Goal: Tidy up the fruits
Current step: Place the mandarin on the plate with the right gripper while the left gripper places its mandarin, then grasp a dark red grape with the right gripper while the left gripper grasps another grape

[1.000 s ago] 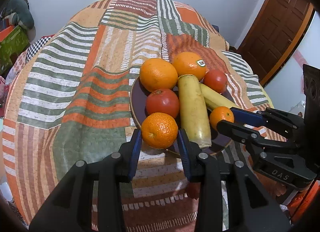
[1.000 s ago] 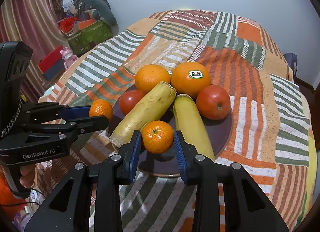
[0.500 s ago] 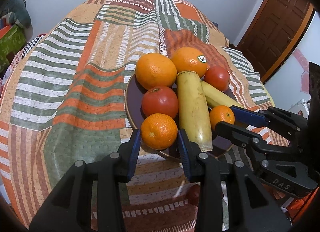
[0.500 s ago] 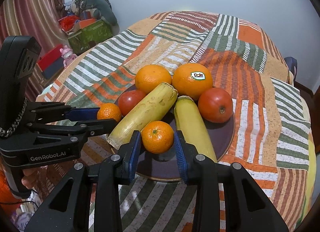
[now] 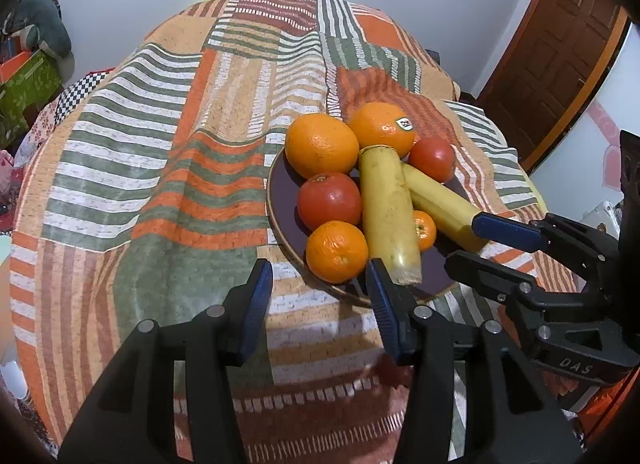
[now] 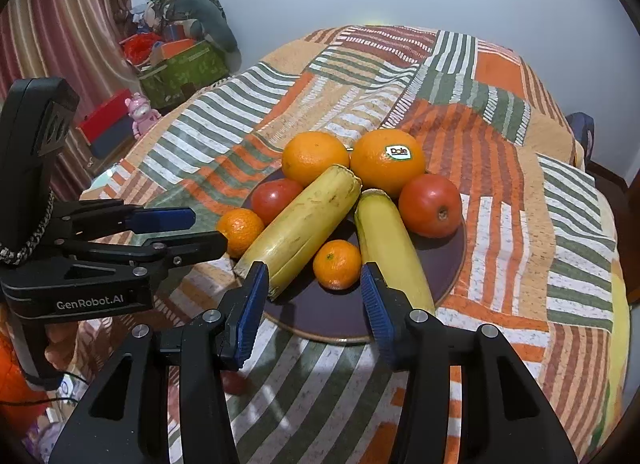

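Round table (image 5: pixel 120 192) under striped patchwork cloth (image 6: pixel 500 152); dark plate (image 6: pixel 448 264) of fruit rests on cloth.

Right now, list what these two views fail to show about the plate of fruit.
- Left wrist view: most of the small mandarin is hidden behind the long banana.
- Left wrist view: the second banana's near end is covered by the right gripper.
- Right wrist view: the plate's left rim is hidden under fruit and the left gripper.
- Both views: the orange's sticker reads clearly only from the right wrist.
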A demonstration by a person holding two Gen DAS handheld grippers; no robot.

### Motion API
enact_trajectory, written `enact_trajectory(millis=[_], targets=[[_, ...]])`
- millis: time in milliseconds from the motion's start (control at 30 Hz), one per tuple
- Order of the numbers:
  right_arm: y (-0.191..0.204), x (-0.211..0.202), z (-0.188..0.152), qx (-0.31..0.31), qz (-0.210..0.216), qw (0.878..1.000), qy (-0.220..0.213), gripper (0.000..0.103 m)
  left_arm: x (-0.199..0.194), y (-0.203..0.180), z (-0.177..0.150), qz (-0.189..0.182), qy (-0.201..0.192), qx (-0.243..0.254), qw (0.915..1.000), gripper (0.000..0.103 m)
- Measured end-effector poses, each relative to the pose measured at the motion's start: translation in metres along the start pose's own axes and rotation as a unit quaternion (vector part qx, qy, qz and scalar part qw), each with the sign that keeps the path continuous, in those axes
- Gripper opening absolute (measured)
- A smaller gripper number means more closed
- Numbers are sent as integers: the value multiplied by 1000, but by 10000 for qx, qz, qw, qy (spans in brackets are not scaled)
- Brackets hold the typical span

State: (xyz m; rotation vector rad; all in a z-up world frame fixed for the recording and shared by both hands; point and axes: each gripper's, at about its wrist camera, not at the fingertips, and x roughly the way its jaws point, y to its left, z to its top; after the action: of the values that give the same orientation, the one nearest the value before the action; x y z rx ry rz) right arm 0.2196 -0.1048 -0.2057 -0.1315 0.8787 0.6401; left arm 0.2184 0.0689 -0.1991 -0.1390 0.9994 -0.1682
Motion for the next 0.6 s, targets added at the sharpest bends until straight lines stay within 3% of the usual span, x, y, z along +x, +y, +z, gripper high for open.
enact_trajectory(millis=[300, 600], targets=[[15, -8, -20, 81, 240, 9996, 153, 45, -26, -3, -20, 52, -73, 93, 9999, 48], [33, 7, -42, -5, 451, 9977, 514, 42, -32, -2, -46, 21, 100, -59, 9999, 48]])
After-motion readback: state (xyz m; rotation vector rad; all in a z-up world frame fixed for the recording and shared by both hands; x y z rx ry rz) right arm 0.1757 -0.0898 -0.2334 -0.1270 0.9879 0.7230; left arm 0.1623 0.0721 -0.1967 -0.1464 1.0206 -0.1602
